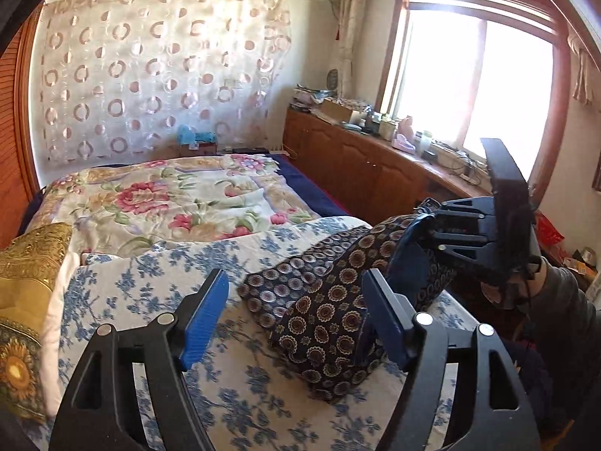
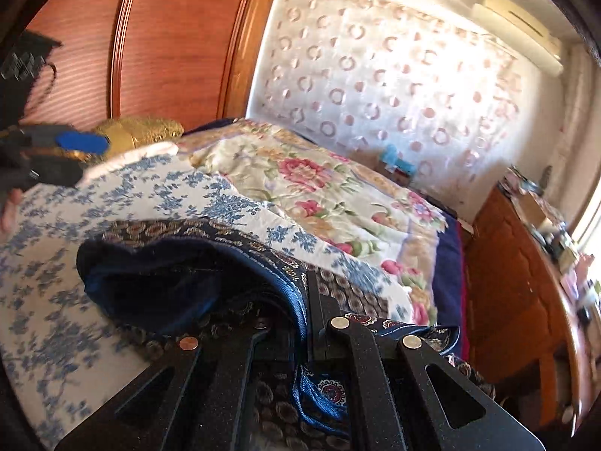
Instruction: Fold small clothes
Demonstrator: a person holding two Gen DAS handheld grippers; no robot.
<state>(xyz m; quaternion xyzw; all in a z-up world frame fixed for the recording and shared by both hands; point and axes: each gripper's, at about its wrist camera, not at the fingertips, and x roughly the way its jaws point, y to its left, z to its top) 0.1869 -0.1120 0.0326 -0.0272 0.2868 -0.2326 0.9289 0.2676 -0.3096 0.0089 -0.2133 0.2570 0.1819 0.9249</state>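
Note:
A dark navy garment (image 1: 330, 312) with round flower prints and a blue satin lining lies bunched on the blue-flowered white sheet (image 1: 150, 289). My left gripper (image 1: 296, 319) is open. Its blue pads (image 1: 204, 319) stand wide apart, and the garment's near end lies between them, against the right pad. My right gripper (image 1: 413, 240) is shut on the garment's far edge and holds it raised. In the right wrist view the garment (image 2: 180, 282) drapes over the right gripper (image 2: 304, 300) and hides its fingertips. The left gripper (image 2: 75, 143) shows at the left edge there.
A flowered quilt (image 1: 169, 203) covers the far half of the bed. A gold cushion (image 1: 30, 263) lies at the left. A long wooden cabinet (image 1: 375, 165) with clutter on top runs under the window at the right. A sleeve (image 1: 559, 308) holds the right gripper.

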